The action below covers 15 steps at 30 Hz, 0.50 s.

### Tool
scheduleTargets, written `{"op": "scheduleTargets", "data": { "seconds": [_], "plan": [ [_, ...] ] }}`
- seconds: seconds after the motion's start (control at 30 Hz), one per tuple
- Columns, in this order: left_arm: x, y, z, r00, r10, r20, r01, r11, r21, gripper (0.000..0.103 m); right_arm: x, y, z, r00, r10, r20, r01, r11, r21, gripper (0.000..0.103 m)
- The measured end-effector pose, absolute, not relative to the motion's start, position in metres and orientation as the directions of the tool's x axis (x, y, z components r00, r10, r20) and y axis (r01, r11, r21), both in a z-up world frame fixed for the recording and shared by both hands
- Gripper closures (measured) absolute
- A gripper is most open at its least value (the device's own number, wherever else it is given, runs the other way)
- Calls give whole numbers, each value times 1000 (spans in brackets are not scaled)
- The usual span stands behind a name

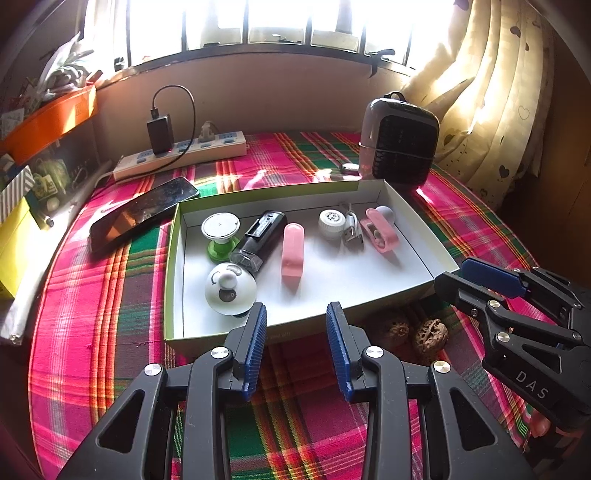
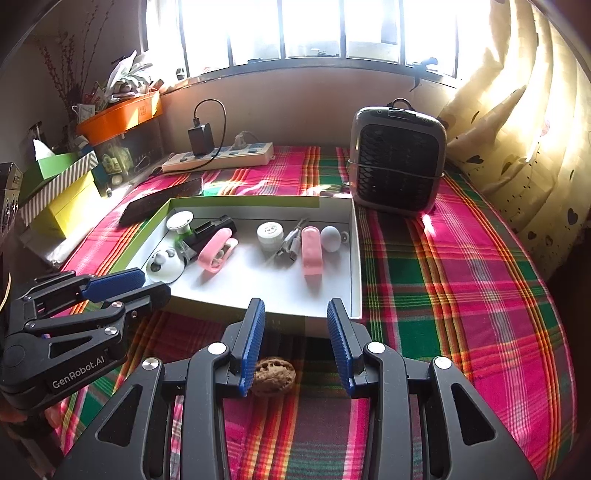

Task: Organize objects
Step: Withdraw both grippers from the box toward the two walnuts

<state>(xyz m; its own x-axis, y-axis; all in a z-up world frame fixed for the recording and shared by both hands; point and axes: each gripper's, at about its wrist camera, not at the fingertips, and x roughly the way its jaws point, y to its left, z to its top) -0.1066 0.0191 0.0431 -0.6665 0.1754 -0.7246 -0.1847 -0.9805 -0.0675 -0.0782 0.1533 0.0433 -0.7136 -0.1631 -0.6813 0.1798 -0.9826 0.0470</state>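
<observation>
A worktop draped in a pink-and-green plaid cloth (image 2: 461, 295) sits under a bright barred window (image 2: 314, 29). A shallow white box (image 1: 402, 201) holds small gadgets. Two walnuts (image 1: 428, 336) lie just before it. The left claw (image 1: 296, 347) and right claw (image 2: 296, 347) hover partly open, gripping nothing; a small heater (image 2: 397, 166), perhaps, stands behind.

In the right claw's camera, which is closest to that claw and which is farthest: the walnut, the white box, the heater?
1. Walnut: between the right claw's fingers, on the cloth.
2. White box: just beyond the fingertips.
3. Heater: far back, right of the box.
</observation>
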Motion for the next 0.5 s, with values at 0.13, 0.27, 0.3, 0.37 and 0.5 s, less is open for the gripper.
{"op": "scheduleTargets", "data": {
  "seconds": [0.13, 0.27, 0.3, 0.37, 0.5],
  "plan": [
    [-99, 17, 41, -666, 182, -723, -185, -980, -76, 71, -72, 158, 38, -706, -170, -688, 177, -982, 62, 63],
    [-93, 14, 36, -655, 183, -733, -182, -980, -83, 71, -68, 163, 34, -699, -177, -693, 176, -982, 73, 58],
    [-92, 14, 35, -652, 184, -736, -178, -980, -87, 71, -67, 163, 33, -697, -180, -694, 179, -981, 74, 58],
    [-90, 13, 32, -644, 192, -740, -178, -979, -99, 71, -65, 163, 30, -690, -191, -698, 186, -979, 83, 58],
    [-85, 13, 27, -637, 197, -745, -184, -978, -101, 71, -63, 159, 22, -670, -208, -713, 207, -974, 90, 57]
  ]
}}
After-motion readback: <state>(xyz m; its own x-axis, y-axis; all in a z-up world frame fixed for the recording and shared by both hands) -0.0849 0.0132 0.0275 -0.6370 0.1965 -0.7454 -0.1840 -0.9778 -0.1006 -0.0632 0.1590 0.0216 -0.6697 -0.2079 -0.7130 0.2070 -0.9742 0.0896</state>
